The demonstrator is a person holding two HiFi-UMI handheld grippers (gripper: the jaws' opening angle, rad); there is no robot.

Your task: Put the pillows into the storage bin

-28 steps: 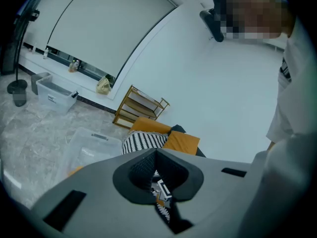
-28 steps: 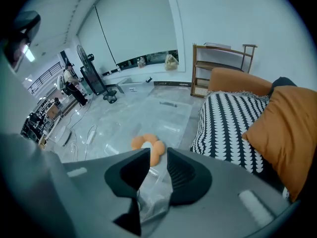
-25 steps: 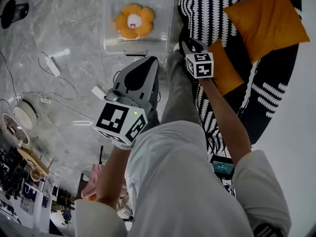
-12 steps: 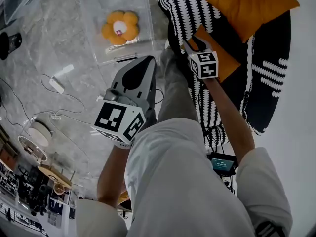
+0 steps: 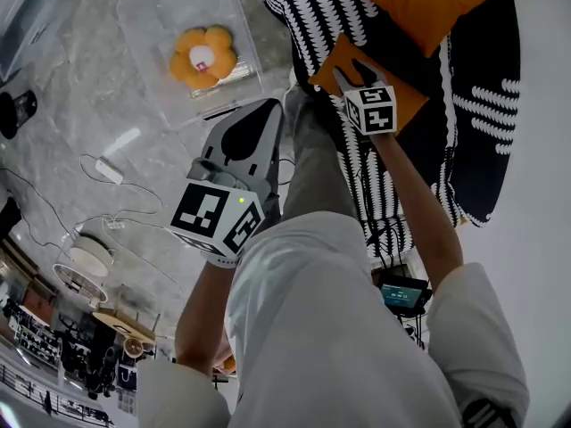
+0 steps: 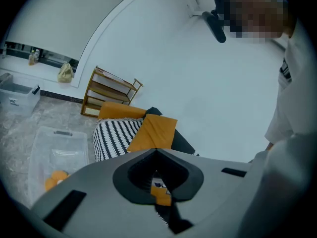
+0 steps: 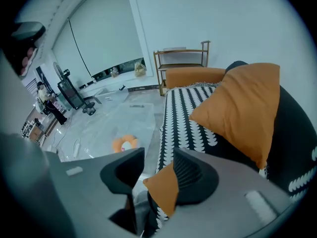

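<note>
Left tool [image 5: 272, 105]: clenched and empty; in the left gripper view its two jaw tips [image 6: 156, 150] meet, with nothing between them.
Right tool [image 5: 351, 68]: released; its jaws [image 7: 158, 157] stand apart and have just been opening.
Small orange pillow [image 5: 406, 103]: directly under the right tool; one corner [image 7: 163, 187] pokes up between its jaws, lying against the ribbed jaw and clear of the other, so it is not gripped.
Large orange pillow [image 5: 419, 3]: beyond the right tool and a little to its right, leaning on the seat back [image 7: 242, 108].
Black-and-white patterned seat [image 5: 312, 7]: beneath and ahead of the right tool, carrying both orange pillows [image 7: 183, 118].
Storage bin [image 5: 147, 25]: clear plastic, on the floor ahead of the left tool and off to its left, well apart from both tools [image 6: 59, 148].
Flower-shaped pillow [image 5: 203, 56]: orange with a white centre, lying inside the storage bin, far to the left of the right tool's jaws [image 7: 125, 144].
Marble floor [image 5: 107, 87]: below the left tool.
White cables [image 5: 98, 163]: on the floor to the left tool's left.
Wooden shelf [image 7: 181, 58]: against the wall, far ahead of the right tool, past the seat [image 6: 109, 90].
</note>
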